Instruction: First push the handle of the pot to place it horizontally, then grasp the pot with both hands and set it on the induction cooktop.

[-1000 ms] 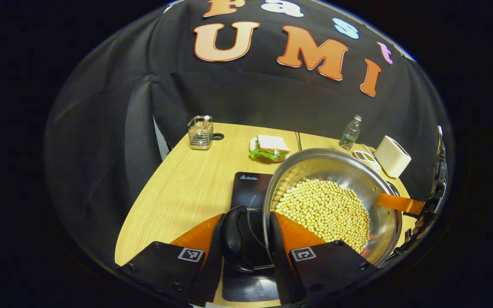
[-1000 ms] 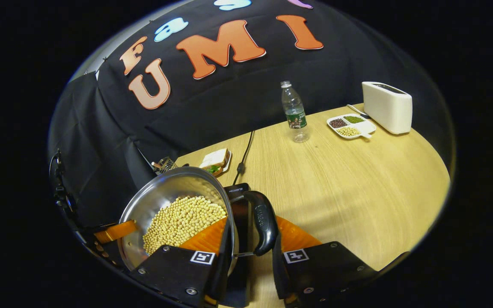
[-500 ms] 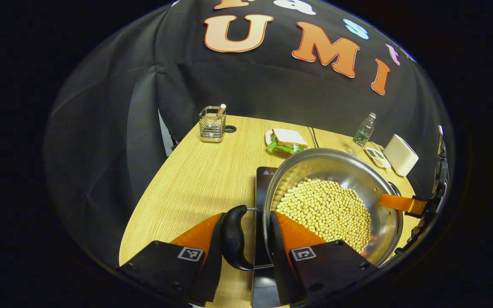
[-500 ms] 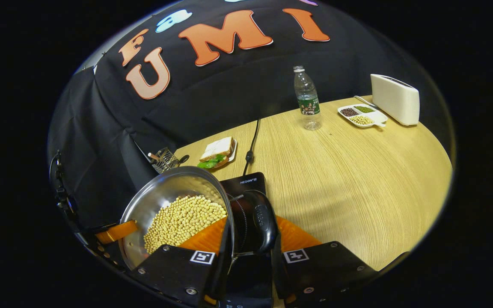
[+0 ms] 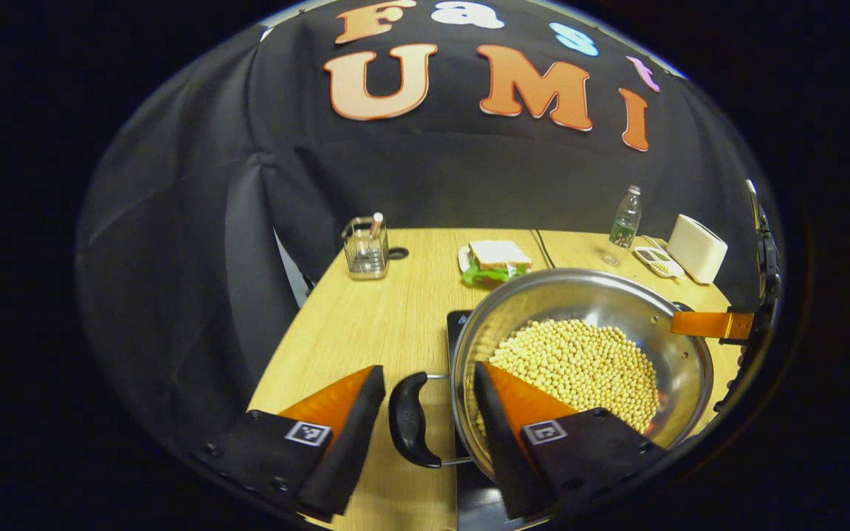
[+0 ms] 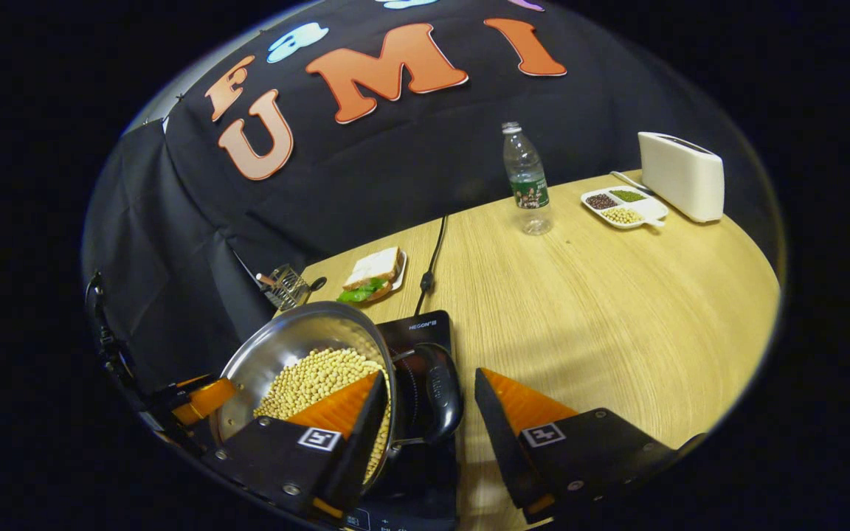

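A steel pot (image 5: pixel 565 295) full of soybeans (image 5: pixel 580 361) rests on the black induction cooktop (image 5: pixel 457 324). My left gripper (image 5: pixel 429 372) is open around the pot's black side handle (image 5: pixel 406 428); neither finger touches it, and the right finger reaches over the rim. In the right gripper view, my right gripper (image 6: pixel 430 375) is open too. The other black handle (image 6: pixel 440 394) sits loose between its fingers, the left one over the beans inside the pot (image 6: pixel 285 346). The cooktop (image 6: pixel 417 328) shows under the handle. Each view catches the opposite gripper's finger at the pot's far rim.
On the wooden table (image 6: pixel 617 310) stand a wire utensil basket (image 5: pixel 366 247), a sandwich on a plate (image 5: pixel 495 258), a water bottle (image 6: pixel 524 181), a divided dish of beans (image 6: pixel 623 208) and a white box-shaped appliance (image 6: pixel 682 177). The cooktop's cord (image 6: pixel 432 262) runs back to the wall.
Both grippers have opened and let go of the pot's handles. The pot has come down from a tilted, carried pose onto the cooktop and sits level.
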`<state>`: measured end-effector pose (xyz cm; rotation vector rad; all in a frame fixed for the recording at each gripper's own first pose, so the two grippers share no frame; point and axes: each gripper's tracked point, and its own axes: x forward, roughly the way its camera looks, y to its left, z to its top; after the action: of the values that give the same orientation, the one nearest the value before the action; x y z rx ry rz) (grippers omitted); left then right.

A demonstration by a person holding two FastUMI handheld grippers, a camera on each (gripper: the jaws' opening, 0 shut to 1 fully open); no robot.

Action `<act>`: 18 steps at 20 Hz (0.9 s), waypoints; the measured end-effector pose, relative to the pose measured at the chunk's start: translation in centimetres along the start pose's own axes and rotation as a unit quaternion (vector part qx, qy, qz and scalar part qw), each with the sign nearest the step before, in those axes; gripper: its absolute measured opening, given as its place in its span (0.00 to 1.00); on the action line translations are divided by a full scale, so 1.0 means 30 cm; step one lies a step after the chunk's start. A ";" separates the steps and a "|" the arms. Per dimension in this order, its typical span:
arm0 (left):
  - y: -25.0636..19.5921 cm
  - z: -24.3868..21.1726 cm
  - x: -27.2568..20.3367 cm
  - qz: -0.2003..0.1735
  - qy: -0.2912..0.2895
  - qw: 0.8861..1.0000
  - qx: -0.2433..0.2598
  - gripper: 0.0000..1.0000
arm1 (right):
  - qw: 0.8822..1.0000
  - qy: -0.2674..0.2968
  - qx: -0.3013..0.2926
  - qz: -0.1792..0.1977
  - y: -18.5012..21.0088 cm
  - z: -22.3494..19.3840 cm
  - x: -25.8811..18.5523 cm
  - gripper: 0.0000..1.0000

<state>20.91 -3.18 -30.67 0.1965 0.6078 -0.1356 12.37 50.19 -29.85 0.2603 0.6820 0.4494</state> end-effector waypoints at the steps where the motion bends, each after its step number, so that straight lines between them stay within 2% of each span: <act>1: 0.005 0.021 -0.025 0.011 -0.009 1.000 0.006 1.00 | 1.000 -0.003 0.003 -0.001 -0.017 0.011 -0.016 0.89; 3: 0.004 0.085 -0.068 0.027 -0.038 0.999 0.013 0.98 | 1.000 -0.014 0.008 0.005 -0.035 0.045 -0.057 0.95; 7: -0.067 0.198 -0.186 0.016 -0.078 0.996 -0.041 0.98 | 0.998 -0.055 0.007 -0.012 -0.152 0.144 -0.171 0.95; 9: -0.065 0.268 -0.260 0.030 -0.105 0.993 -0.044 0.98 | 0.997 -0.078 0.002 -0.021 -0.217 0.203 -0.237 0.95; 14: -0.195 0.467 -0.492 0.020 -0.186 0.981 -0.047 0.98 | 0.988 -0.144 -0.024 -0.052 -0.411 0.369 -0.464 0.95; 18: -0.311 0.631 -0.706 0.007 -0.253 0.965 -0.074 0.98 | 0.976 -0.202 -0.040 -0.065 -0.534 0.539 -0.702 0.95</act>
<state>12.45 -15.03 -4.55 0.0165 0.1051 -0.1193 13.55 24.70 -12.21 0.2216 0.2789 0.2857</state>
